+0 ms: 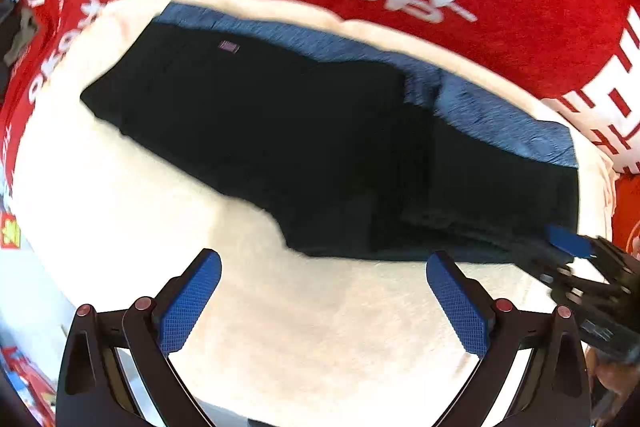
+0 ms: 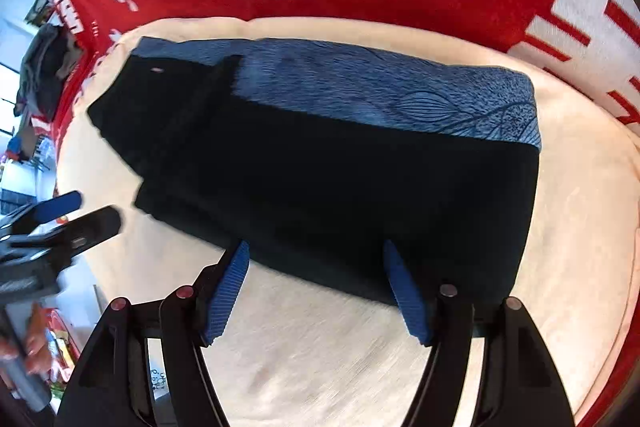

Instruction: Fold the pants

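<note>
Seen from our two handheld tools: at far left our left gripper (image 1: 323,297) hangs over bare cream blanket (image 1: 120,211), its blue pads (image 1: 188,303) spread wide apart with nothing between them, the tips just short of the near edge of the pants (image 1: 280,131). The black pants lie flat across the middle of the cream blanket, folded lengthwise, with a small purple tag (image 1: 229,47) showing near their far left end. A blue patterned cloth (image 1: 500,119) lies beneath them and shows as a strip along their far edge, widening toward the right, where the right wrist view picks out a leaf design on it (image 2: 440,103). Farther right, our right gripper (image 2: 316,287) sits at the near edge of the pants (image 2: 320,187), its blue pads (image 2: 404,295) parted and the dark fabric edge showing between the tips; we cannot tell whether the pads touch the cloth, and they are not pinching it. Each tool shows in the other's camera: the right one at the right rim of the left wrist view, and the left one (image 2: 60,223) at the left rim of the right wrist view. Behind it all spreads a red blanket (image 1: 540,7) with large white characters.
</note>
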Available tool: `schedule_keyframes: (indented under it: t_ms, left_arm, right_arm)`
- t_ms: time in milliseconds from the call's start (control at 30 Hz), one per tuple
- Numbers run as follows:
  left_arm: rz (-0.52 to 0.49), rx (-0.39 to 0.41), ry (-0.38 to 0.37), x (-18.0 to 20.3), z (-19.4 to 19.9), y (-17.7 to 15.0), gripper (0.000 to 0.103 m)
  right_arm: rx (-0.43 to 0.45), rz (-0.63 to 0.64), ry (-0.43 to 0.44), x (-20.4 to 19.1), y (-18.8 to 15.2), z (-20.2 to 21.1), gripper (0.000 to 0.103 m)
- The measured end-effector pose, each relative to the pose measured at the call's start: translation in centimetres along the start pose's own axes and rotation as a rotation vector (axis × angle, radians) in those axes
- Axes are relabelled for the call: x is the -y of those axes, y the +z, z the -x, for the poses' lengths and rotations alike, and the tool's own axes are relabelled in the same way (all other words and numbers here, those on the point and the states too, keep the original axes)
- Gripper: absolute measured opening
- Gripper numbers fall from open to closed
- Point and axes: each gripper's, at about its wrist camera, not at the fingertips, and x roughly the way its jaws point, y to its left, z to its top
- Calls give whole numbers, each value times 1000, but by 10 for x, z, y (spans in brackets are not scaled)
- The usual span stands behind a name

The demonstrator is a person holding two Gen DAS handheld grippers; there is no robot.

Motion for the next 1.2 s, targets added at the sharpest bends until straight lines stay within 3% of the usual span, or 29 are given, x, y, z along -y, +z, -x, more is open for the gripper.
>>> schedule_keyframes:
  t_ms: [167,267,333,367,400,467,567,633,700,733,800,933,1000,1100,1200]
  left_arm:
    - [-5,1,-39,-30,-10,6,103]
    - [-37,12,-51,-49,-9,13,103]
    - [-52,21,-63,-61,-7,19,103]
    - [-59,25,-69,-68,-6,22,103]
    - [-63,27,-74,-75,-5,25,103]
    - [-68,31,-76,-90,0,29,103]
    - [-41,64,-87,-114,11,35,103]
    - [-2,72,-98,-130,11,39,103]
    - [30,41,-85,-141,4,43,103]
    - [43,19,-69,-146,0,45,103]
    - [67,21,-55,-155,-2,47,103]
    - [83,14,-55,-171,-5,49,103]
    - [91,9,-56,-177,-6,50,103]
    - [107,-5,-65,-187,-9,53,103]
    - [127,-17,-65,-193,-16,57,103]
  right_arm:
    - [94,259,-117,-72,1,1,71]
    - [112,403,-226,-107,4,-23,58]
    - [112,418,-275,-110,8,-32,51]
    - [104,394,-281,-109,15,-38,39]
    - [78,364,-258,-106,19,-42,12]
    - [7,277,-201,-100,33,-46,11]
    - [8,271,-176,-107,41,-25,11]
    - [-34,276,-177,-114,42,-32,16]
    - [-133,269,-206,-116,36,-59,22]
    - [-116,279,-251,-121,34,-64,23]
    - [-94,265,-291,-131,34,-60,45]
    - [-87,168,-185,-153,24,-40,56]
    - [-112,122,-135,-165,16,-34,71]
    - [-153,45,-76,-177,6,-30,76]
    - [-174,9,-70,-186,3,-35,80]
